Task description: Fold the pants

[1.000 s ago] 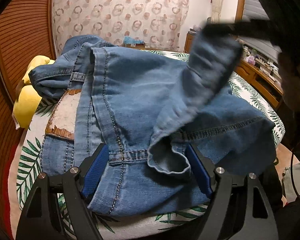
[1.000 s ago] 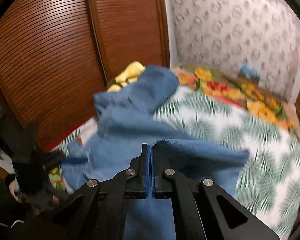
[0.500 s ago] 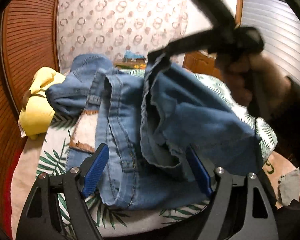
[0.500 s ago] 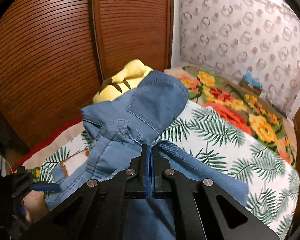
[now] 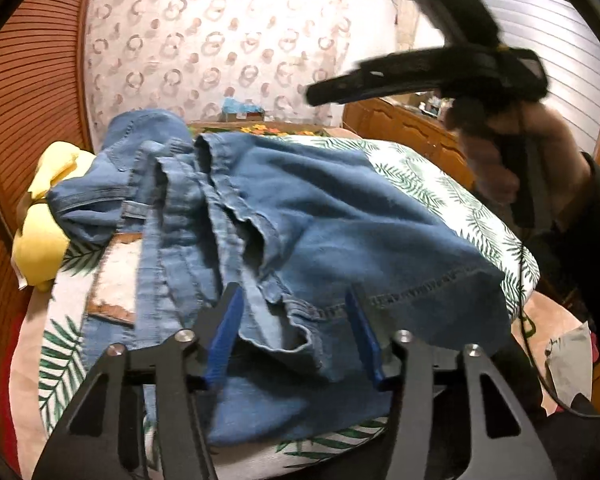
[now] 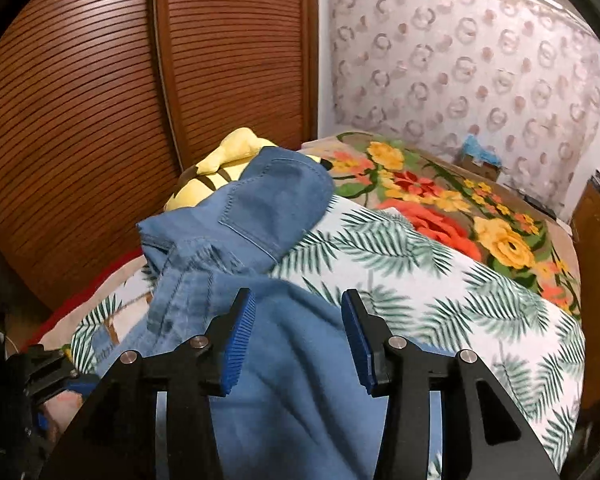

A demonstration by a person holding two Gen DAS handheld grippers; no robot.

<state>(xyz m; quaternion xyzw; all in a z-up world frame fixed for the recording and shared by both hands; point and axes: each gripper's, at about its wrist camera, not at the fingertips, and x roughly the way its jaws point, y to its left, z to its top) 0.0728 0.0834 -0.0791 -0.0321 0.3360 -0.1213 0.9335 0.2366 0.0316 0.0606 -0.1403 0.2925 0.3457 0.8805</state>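
Note:
Blue denim pants (image 5: 320, 216) lie in loose folds on the bed, one leg laid over the other, the waist end bunched at the far left. My left gripper (image 5: 294, 320) is open, its blue pads either side of a crumpled hem fold, gripping nothing. My right gripper (image 6: 298, 322) is open and empty just above the pants (image 6: 276, 344). In the left wrist view it hangs above the far right of the pants (image 5: 332, 90), held by a hand.
The bed has a palm-leaf sheet (image 6: 440, 280) and a floral blanket (image 6: 440, 196) beyond. A yellow plush toy (image 5: 44, 224) lies by the pants' waist end at the wooden slatted wardrobe (image 6: 120, 100). A wooden dresser (image 5: 404, 136) stands right.
My right gripper carried the pant leg across over the other leg, then opened and let it go; it now hovers above. My left gripper stayed open at the hem.

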